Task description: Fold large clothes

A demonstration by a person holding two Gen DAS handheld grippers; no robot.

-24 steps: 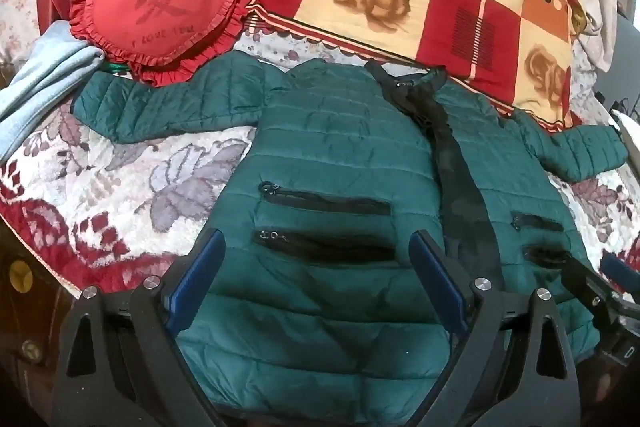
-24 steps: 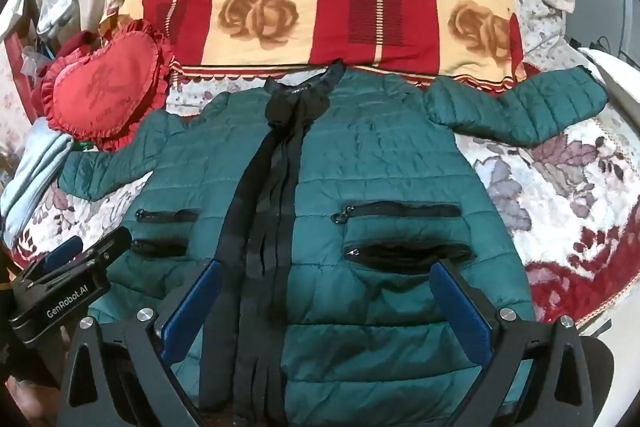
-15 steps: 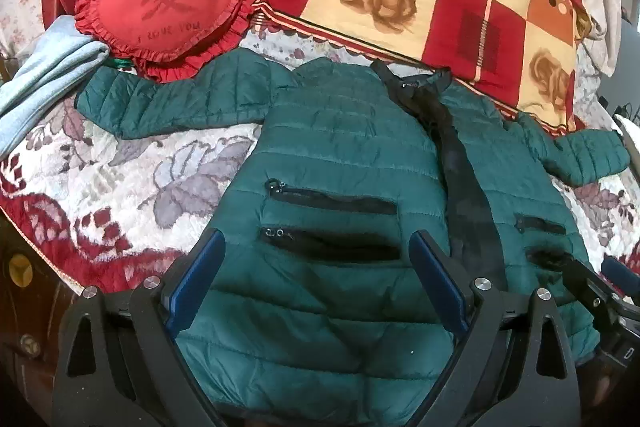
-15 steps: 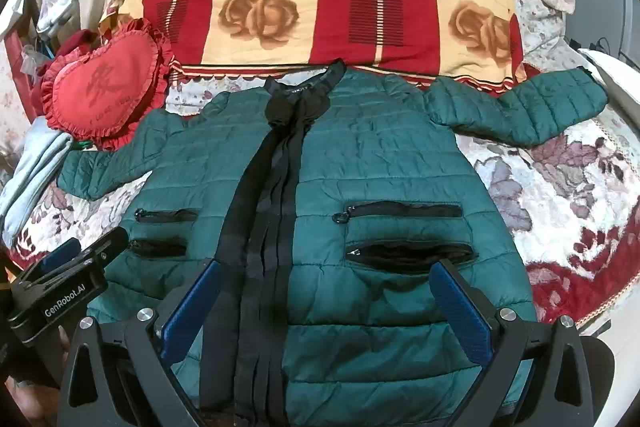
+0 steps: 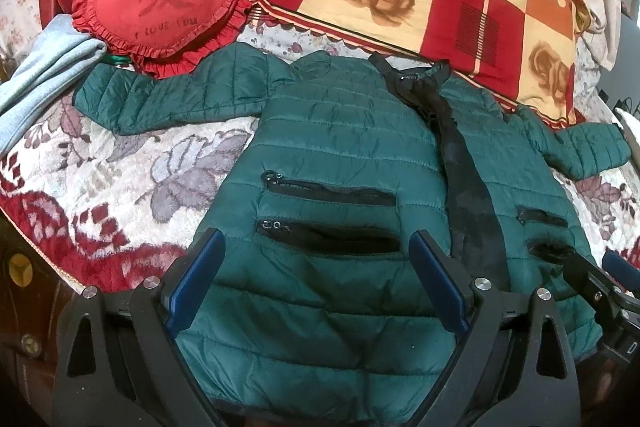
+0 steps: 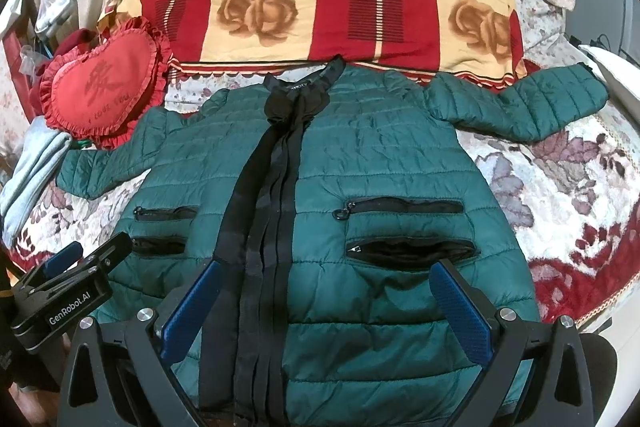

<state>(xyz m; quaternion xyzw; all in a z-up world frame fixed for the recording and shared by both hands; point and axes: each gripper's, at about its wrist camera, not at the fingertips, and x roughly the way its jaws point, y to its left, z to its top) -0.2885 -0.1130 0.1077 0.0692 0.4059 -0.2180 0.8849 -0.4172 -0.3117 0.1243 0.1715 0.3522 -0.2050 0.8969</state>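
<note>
A green quilted jacket (image 6: 384, 163) lies face up, sleeves spread, on a floral bed (image 5: 100, 187) below a checked pillow (image 6: 320, 3). The left gripper (image 5: 316, 283) and right gripper (image 6: 328, 303) hover above its hem, jaws apart and empty. A clean first fold likely means pinching each sleeve near the cuff and drawing it flat across the chest, the black placket (image 6: 264, 207) serving as centreline.

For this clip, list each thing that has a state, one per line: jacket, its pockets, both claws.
Green jacket: flat on the bed, front up, closed, sleeves out, unfolded.
Lower right pocket: gaping open.
Upper right pocket: zipped.
Left claw: open, empty.
Right claw: open, empty.
</note>
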